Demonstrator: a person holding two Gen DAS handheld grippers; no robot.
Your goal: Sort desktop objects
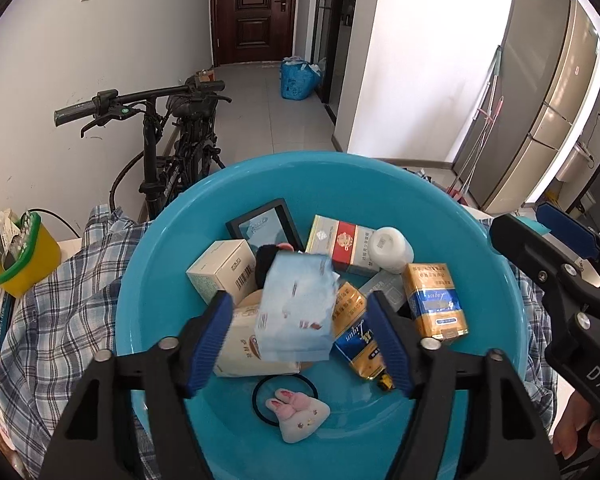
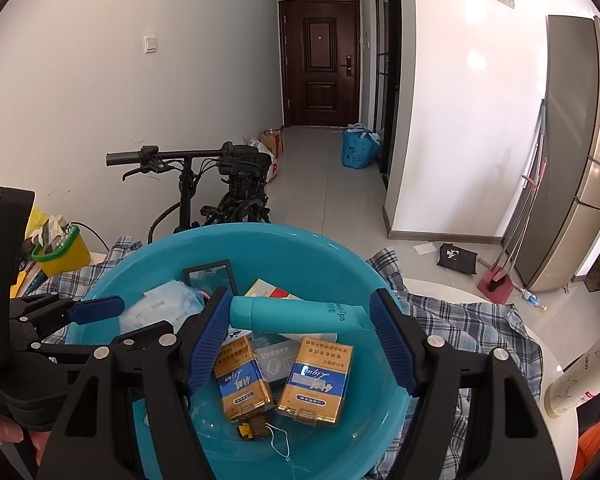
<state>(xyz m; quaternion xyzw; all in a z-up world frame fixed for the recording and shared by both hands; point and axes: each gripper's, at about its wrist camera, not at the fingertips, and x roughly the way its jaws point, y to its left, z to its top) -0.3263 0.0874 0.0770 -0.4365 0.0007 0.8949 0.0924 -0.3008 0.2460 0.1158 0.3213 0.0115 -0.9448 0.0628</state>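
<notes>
A blue basin (image 1: 156,264) (image 2: 340,256) holds several sorted objects: gold-blue packs (image 1: 436,300) (image 2: 316,380), a cream box (image 1: 224,270), a red-white box (image 1: 340,244), a white bottle (image 1: 392,248), a small framed picture (image 1: 266,226) and a plush rabbit hair tie (image 1: 300,416). My left gripper (image 1: 300,340) is open over the basin; a light blue tissue pack (image 1: 296,308) sits loose between its fingers. My right gripper (image 2: 300,336) is open wide, with a teal tube (image 2: 296,314) lying across between its blue pads, touching the left pad.
The basin rests on a plaid cloth (image 1: 60,304) over a white table (image 2: 460,292). A yellow bucket with a green rim (image 1: 24,256) stands at the left. A paper roll (image 2: 576,384) lies at the right. A black bicycle (image 1: 172,136) stands behind.
</notes>
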